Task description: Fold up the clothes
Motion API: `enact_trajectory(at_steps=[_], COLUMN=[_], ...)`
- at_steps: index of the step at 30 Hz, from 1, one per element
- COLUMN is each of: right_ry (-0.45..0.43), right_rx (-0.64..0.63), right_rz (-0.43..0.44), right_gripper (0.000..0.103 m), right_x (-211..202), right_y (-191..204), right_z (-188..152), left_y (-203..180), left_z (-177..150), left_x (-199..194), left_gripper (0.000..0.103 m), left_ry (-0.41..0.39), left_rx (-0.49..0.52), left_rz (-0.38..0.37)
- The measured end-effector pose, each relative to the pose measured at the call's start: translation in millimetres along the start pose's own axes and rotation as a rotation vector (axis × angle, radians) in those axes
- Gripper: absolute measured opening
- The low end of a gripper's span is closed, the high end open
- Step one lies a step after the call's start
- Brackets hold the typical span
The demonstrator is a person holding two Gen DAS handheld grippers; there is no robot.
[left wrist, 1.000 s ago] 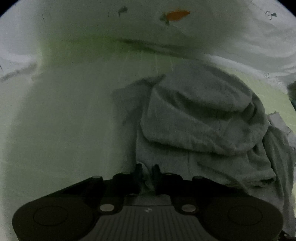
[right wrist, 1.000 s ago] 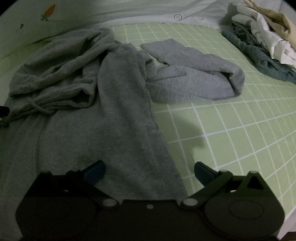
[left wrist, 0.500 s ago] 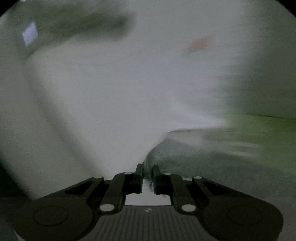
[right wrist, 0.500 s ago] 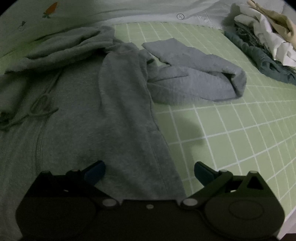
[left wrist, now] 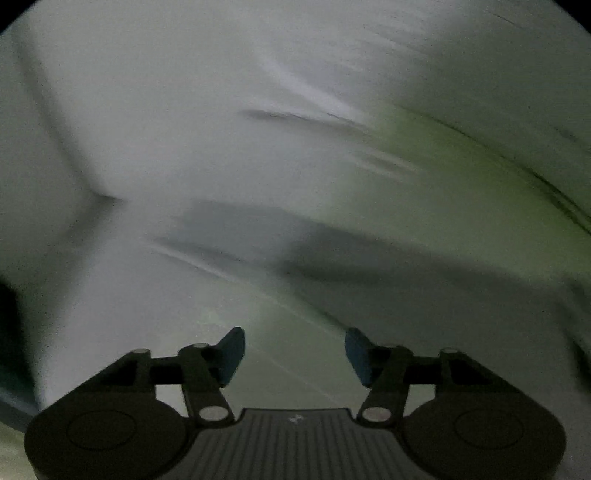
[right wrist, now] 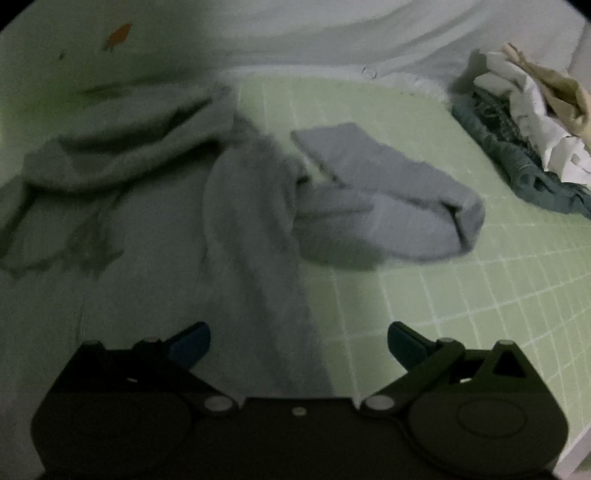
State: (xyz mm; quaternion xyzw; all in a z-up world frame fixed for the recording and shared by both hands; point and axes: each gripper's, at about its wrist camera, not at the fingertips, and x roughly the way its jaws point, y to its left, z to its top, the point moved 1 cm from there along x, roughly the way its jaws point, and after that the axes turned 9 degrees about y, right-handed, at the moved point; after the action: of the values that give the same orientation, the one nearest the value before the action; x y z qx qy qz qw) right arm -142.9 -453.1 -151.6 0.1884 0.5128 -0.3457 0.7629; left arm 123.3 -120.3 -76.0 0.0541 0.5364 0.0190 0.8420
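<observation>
The grey hoodie (right wrist: 147, 229) lies spread on the green checked sheet (right wrist: 424, 280), filling the left half of the right wrist view. Its hood is bunched toward the far left, and a drawstring trails across the chest, though blur makes it faint. One sleeve (right wrist: 388, 206) reaches out to the right and doubles back on itself, the cuff end lying flat on the sheet.

The right gripper (right wrist: 299, 341) hangs above the hoodie's near edge, fingers set wide apart with nothing between them; the garment's right edge runs under the gap.

The left gripper (left wrist: 295, 354) has its jaws opening, blue pads (left wrist: 231, 354) apart and empty, over pale cloth.

At the far right of the sheet sits a pile of clothes (right wrist: 524, 129): dark teal cloth below, white and beige pieces on top, cut off by the frame edge. Beyond the sheet lies white bedding (right wrist: 332, 40) with small prints, an orange one (right wrist: 119, 35) at the upper left.

The left wrist view is heavily smeared: only whitish and greenish streaks and a dark band show, and no garment can be made out there.
</observation>
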Motion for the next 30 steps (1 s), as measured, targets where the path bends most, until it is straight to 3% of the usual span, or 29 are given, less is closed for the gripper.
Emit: enact_trajectory(at_steps=[2, 5, 7, 11, 16, 19, 21, 27, 28, 30], right_ry=[-0.019, -0.044, -0.059, -0.09, -0.132, -0.154, -0.145, -0.092, -0.086, -0.081], right_rx=[0.002, 0.012, 0.025, 0.036, -0.031, -0.092, -0.131, -0.188, -0.173, -0.137], right_rz=[0.002, 0.015, 0.035, 0.067, 0.045, 0.061, 0.082, 0.103, 0.127, 0.17], right_gripper=[0.103, 0.103, 0.103, 0.103, 0.101, 0.094, 0.087, 0.082, 0.077, 0.046], right_x=[-1, 0, 1, 6, 21, 35, 50, 88, 91, 95], right_y=[-10, -29, -45, -79, -112, -122, -125, -128, -132, -141], right_z=[6, 14, 20, 34, 61, 88, 107, 135, 135, 133], left_y=[-44, -94, -118, -154, -165, -166, -168, -176, -175, -174], left_z=[-24, -61, -76, -119, -136, -142, -142, -140, -139, -139], left_x=[-8, -28, -37, -52, -33, -30, -28, -22, -23, -22], left_gripper=[0.071, 0.08, 0.081, 0.082, 0.082, 0.085, 0.087, 0.098, 0.1, 0.103], left_ry=[0.058, 0.107, 0.13, 0.155, 0.232, 0.247, 0.256, 0.271, 0.275, 0.278], left_rx=[0.117, 0.254, 0.364, 0.499, 0.463, 0.401, 0.375, 0.321, 0.307, 0.301], left_rz=[-0.112, -0.235, -0.307, -0.282, -0.234, -0.201, -0.18, -0.116, -0.108, -0.102])
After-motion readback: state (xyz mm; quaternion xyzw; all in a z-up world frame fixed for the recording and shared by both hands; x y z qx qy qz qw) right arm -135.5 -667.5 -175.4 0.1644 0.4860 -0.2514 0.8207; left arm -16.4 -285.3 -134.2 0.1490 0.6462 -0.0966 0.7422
